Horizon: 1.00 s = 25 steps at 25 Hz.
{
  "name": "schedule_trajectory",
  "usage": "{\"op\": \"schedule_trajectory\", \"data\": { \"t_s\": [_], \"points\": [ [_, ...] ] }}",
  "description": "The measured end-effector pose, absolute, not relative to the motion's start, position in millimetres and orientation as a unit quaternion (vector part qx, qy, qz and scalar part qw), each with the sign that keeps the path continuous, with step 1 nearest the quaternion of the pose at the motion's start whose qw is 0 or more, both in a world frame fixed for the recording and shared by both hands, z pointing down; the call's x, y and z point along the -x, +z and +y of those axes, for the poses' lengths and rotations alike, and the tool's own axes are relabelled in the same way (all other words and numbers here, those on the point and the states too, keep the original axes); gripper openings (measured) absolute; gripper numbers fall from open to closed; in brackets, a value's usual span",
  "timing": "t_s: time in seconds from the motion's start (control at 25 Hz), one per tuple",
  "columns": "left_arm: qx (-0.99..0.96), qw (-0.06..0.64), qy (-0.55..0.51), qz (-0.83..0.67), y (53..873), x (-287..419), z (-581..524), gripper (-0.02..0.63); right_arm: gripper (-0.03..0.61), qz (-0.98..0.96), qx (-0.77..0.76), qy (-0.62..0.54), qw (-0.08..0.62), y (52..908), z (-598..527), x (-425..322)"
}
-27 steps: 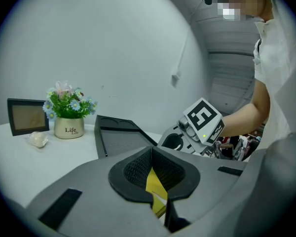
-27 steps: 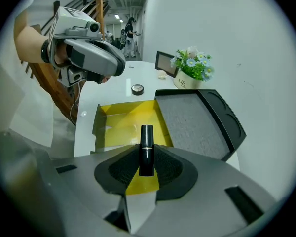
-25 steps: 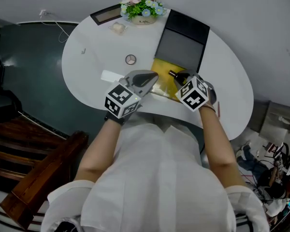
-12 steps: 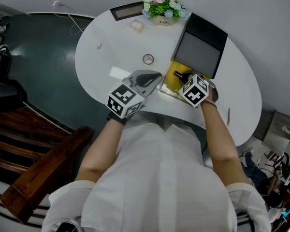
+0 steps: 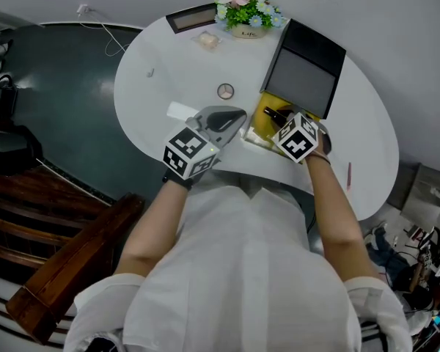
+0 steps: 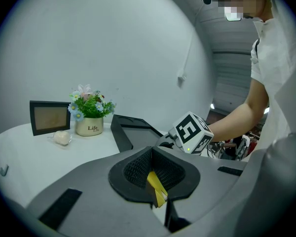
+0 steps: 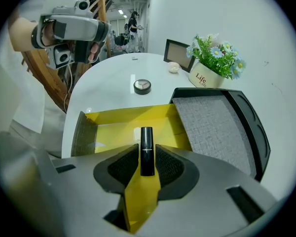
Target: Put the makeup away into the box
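The right tool [image 7: 146, 158], jaws just opening, is pinching a lipstick [image 7: 146, 141] over the box [image 7: 113, 120] (lid [image 7: 212, 127] open); the left tool [image 6: 152, 169] is clamping its rim by the tabletop [image 5: 161, 57] edge.

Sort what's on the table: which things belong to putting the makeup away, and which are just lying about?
Job: black lipstick, yellow-lined box, lid, probably the round compact.
Lying about: flower pot, picture frame, small cream lump.

the box [image 7: 113, 125] is yellow inside with a speckled grey lid lining [image 7: 212, 127]; the lipstick [image 7: 146, 152] is black, the table [image 7: 113, 73] white.
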<state>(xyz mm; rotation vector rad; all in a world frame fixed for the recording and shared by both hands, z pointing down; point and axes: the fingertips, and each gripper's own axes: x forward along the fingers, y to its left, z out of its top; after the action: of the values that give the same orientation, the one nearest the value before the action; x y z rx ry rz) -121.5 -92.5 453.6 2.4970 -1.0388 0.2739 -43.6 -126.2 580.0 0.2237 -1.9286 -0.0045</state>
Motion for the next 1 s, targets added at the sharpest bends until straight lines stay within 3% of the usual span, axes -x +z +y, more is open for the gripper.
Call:
{"op": "schedule_trajectory", "data": {
  "t_s": [0.48,1.0],
  "points": [
    [-0.921,0.19,0.099,-0.325,437.5,74.0,-104.8,0.017,0.094,-0.862,-0.197,0.021,0.466,508.4,-137.1,20.0],
    [-0.961,0.169,0.112,-0.189,424.8,-70.6,-119.4,0.017,0.064,-0.829,-0.356,0.086,0.423,477.6,-134.0,-134.0]
  ]
}}
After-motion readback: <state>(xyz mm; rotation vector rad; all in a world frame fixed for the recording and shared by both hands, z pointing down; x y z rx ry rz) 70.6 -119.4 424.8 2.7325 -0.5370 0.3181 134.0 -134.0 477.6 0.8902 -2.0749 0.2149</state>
